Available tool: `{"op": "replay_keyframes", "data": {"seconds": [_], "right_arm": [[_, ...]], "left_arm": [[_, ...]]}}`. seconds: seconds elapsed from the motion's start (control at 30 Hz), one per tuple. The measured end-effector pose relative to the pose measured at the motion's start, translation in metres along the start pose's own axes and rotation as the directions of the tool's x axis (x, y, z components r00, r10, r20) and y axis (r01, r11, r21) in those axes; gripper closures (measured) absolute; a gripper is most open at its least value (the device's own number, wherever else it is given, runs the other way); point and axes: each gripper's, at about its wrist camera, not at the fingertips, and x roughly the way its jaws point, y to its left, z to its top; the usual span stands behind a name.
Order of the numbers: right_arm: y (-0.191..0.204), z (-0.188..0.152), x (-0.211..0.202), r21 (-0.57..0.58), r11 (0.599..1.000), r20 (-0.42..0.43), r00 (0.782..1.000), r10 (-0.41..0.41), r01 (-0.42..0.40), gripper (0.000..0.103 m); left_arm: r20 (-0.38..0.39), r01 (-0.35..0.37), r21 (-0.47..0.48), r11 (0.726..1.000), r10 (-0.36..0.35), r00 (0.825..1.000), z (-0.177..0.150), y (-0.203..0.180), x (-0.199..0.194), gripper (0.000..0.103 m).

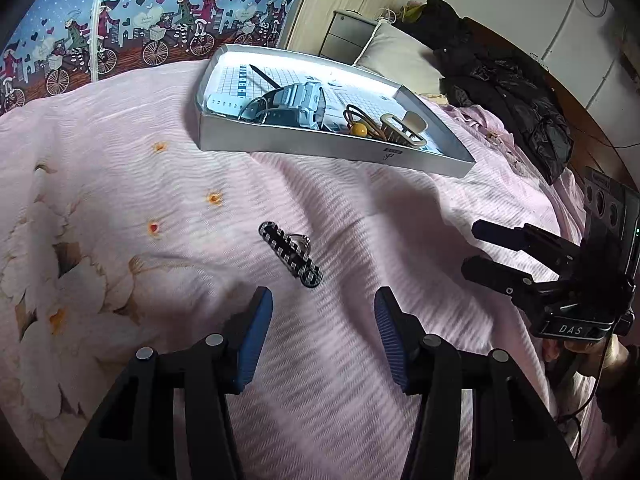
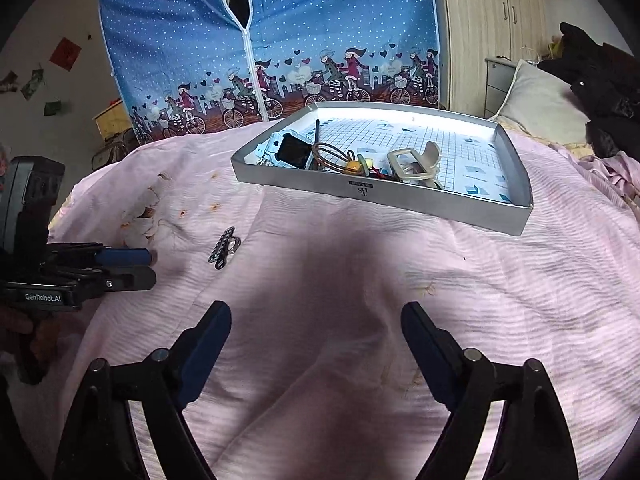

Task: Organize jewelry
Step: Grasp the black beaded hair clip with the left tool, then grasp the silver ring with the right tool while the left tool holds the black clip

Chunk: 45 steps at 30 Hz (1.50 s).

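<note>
From the left wrist view, the left hand-held gripper [image 1: 324, 320] is angled down at the pink bedspread [image 1: 140, 128] with its blue-padded jaws parted and nothing between them. Just ahead of the fingertips, a touch toward the left finger, lies a black-and-white checkered hair clip [image 1: 290, 254] with a small silver ring [image 1: 299, 240] resting against its far side. The clip's long axis runs diagonally, its near end pointing toward the gap between the jaws and its far end slanting up and left. Well beyond it sits the silver tray [image 1: 320, 150], already holding a watch [image 1: 296, 100], a loop with a yellow bead [image 1: 359, 130] and a beige claw clip [image 1: 404, 128], so by my read most pieces are sorted and this clip and ring are what is left. Off to the right, the right hand-held gripper [image 1: 468, 250] hovers open and empty. Over to the right wrist view: its own jaws stand wide, nothing held, only shadowed bedspread between them. The clip [image 2: 221, 252] and ring [image 2: 233, 245] lie ahead and to the left, nearer the left hand-held gripper [image 2: 152, 266], and the clip here runs nearly straight away from the camera. The tray [image 2: 400, 200] sits farther ahead, slightly right.
</note>
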Motion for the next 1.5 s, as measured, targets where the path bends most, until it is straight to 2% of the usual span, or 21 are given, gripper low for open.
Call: {"op": "replay_keyframes", "data": {"seconds": [0.07,0.2,0.37,0.47,0.83,1.17,1.27,1.5], "right_arm": [[-0.001,0.005,0.007,-0.024,1.000,-0.014,1.000,0.007,-0.007,0.030],[-0.003,0.012,0.022,-0.044,0.999,-0.041,0.999,0.029,-0.031,0.044],[0.004,0.015,0.039,-0.075,0.996,-0.070,0.997,0.037,-0.042,0.052],[0.011,0.017,0.048,-0.100,0.993,-0.083,0.995,0.048,-0.056,0.053],[0.038,0.027,0.077,-0.187,0.977,-0.133,0.988,0.081,-0.105,0.054],[0.063,0.041,0.090,-0.259,0.956,-0.115,0.987,0.109,-0.136,0.054],[0.074,0.044,0.097,-0.301,0.941,-0.132,0.984,0.117,-0.152,0.061],[0.090,0.043,0.122,-0.351,0.921,-0.192,0.976,0.106,-0.169,0.065]], "left_arm": [[-0.020,-0.020,0.016,1.000,0.020,1.000,0.005,0.000,0.012,0.068],[-0.038,-0.043,0.011,0.999,0.043,0.998,0.007,0.007,0.027,0.075],[-0.029,-0.025,-0.054,0.998,0.023,0.999,0.009,0.025,0.028,0.090],[-0.027,-0.018,-0.083,0.996,0.016,1.000,0.008,0.033,0.025,0.093],[0.001,-0.042,-0.153,0.987,0.043,0.999,0.014,0.067,0.009,0.093],[0.001,-0.023,-0.231,0.973,0.024,1.000,0.020,0.097,-0.004,0.093],[-0.002,-0.017,-0.236,0.972,0.017,1.000,0.023,0.100,-0.006,0.093],[-0.027,0.001,-0.252,0.968,-0.008,1.000,0.025,0.105,-0.008,0.093]]}}
